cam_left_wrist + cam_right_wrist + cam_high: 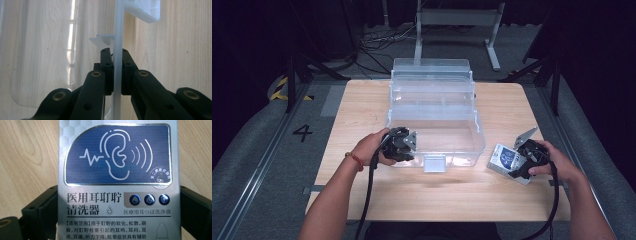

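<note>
Two grips are set, by my reading, and the placing itself is not yet done. Nearest me on the right, my right gripper (523, 165) has its jaws either side of the small box (507, 159), which lies on the wooden table (437, 195) just off the right end of the clear bin. In the right gripper view the box (117, 180) sits between the two black jaws with its sides against them, so I take it as clamped, though it looks to be resting on the wood and not lifted. It is a flat silver carton with a dark blue panel showing a white ear and sound waves, three round blue icons beneath, and printed Chinese text lower down.

On the left, my left gripper (404, 145) is at the front left corner of the clear plastic organiser box (434, 120). In the left gripper view its jaws are closed on the thin upright front wall (117, 50) of that organiser, pinching it from both sides; I judge this as steadying it.

Farther off, the organiser stands open, its tiered trays stepped back towards the far edge of the table, and the lower compartment looks bare. What is left, I think, is lifting the carton and setting it inside.
</note>
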Tool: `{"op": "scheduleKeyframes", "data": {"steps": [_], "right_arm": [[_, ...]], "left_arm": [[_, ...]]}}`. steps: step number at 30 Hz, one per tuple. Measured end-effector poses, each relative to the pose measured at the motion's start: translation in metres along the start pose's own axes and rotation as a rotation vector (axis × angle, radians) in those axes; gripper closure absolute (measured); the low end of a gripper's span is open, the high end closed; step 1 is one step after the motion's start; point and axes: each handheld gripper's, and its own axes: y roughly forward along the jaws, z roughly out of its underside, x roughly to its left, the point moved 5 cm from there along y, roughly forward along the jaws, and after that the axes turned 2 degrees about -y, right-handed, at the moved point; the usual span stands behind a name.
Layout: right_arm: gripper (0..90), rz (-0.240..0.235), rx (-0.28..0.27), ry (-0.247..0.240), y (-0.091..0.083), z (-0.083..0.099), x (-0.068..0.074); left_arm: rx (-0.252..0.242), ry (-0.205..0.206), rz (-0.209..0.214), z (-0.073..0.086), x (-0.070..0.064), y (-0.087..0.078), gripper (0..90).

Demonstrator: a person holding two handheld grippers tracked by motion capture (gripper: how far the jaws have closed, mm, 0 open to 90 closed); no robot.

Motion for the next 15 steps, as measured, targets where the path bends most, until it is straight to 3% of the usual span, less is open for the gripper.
{"op": "scheduleKeyframes", "data": {"steps": [2,4,5,7,9,11,13,15], "right_arm": [[4.7,0.002,0.0,-0.002,0.0,0.0,0.001],[4.8,0.004,0.0,0.0,0.0,0.0,0.001],[4.7,0.003,0.0,0.001,0.0,0.0,0.001],[4.8,0.004,0.0,0.004,0.0,0.0,0.001],[4.8,0.005,0.0,0.005,0.0,0.0,0.001],[4.8,0.014,-0.002,0.007,0.0,0.0,0.001],[4.8,0.019,-0.005,0.008,0.0,0.0,0.0],[4.8,0.016,-0.014,0.015,-0.001,0.001,-0.001]], "left_arm": [[-0.014,-0.02,-0.012,0.002,0.0,-0.002,82.2],[-0.063,-0.064,-0.047,0.001,0.0,-0.007,66.1],[-0.091,-0.094,-0.057,0.0,-0.001,-0.01,62.3],[-0.106,-0.107,-0.113,-0.002,-0.002,-0.017,48.1],[-0.127,-0.13,-0.136,-0.004,-0.007,-0.024,39.0],[-0.166,-0.15,-0.199,-0.005,-0.013,-0.032,30.5],[-0.211,-0.165,-0.242,-0.005,-0.021,-0.042,23.5],[-0.268,-0.176,-0.256,-0.003,-0.026,-0.053,23.5]]}}
